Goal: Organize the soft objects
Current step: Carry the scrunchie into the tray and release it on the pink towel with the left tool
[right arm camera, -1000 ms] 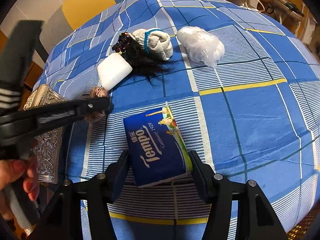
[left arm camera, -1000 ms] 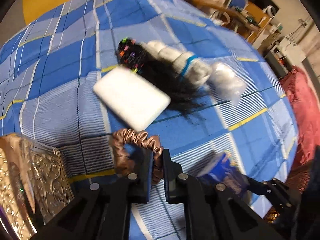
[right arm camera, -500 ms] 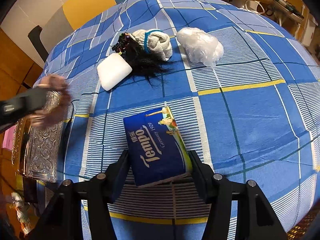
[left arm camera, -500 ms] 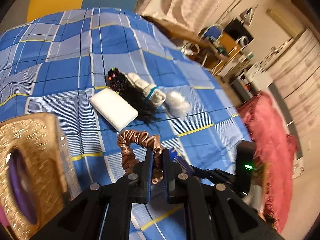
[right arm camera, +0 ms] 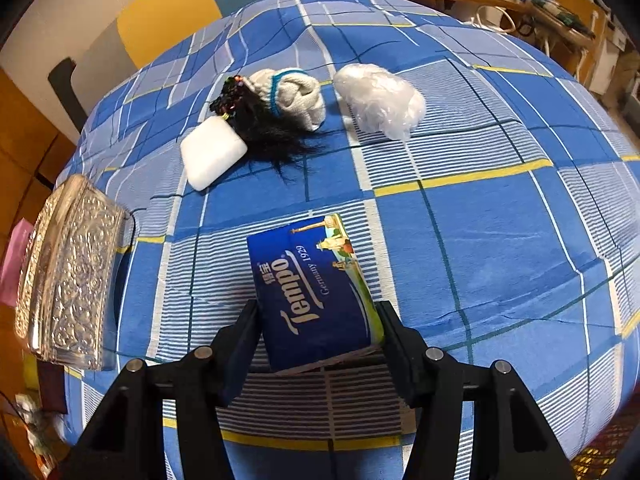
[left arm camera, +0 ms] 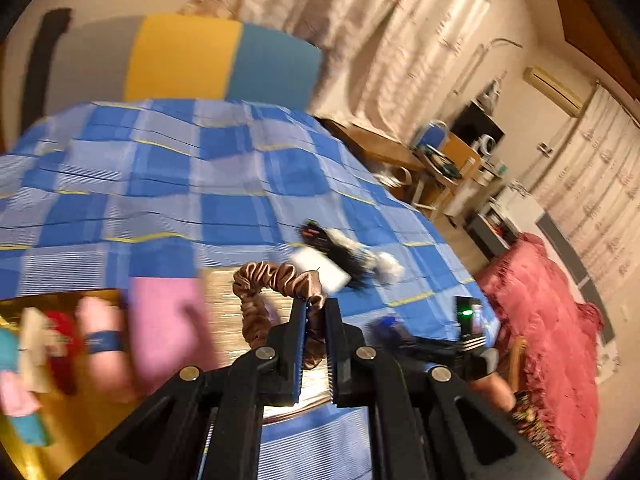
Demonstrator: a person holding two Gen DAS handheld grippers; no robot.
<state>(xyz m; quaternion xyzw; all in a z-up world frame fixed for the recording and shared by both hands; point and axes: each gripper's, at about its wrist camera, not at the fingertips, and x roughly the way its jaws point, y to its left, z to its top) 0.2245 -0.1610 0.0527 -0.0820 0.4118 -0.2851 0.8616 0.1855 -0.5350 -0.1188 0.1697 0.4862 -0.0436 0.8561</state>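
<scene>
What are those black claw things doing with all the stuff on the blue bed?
A person is tidying soft things with two hand-held grippers. The left gripper pinches a shiny brown satin scrunchie and holds it in the air above an ornate silver embossed box. The right gripper holds a blue Tempo tissue pack just over the blue checked bedspread. A white foam pad, a black hairpiece, a rolled white sock and a crumpled clear plastic bag lie further back on the bedspread.

A blue checked bedspread (right arm camera: 500, 240) covers the bed; red fabric (left arm camera: 548, 344) lies beside it.
</scene>
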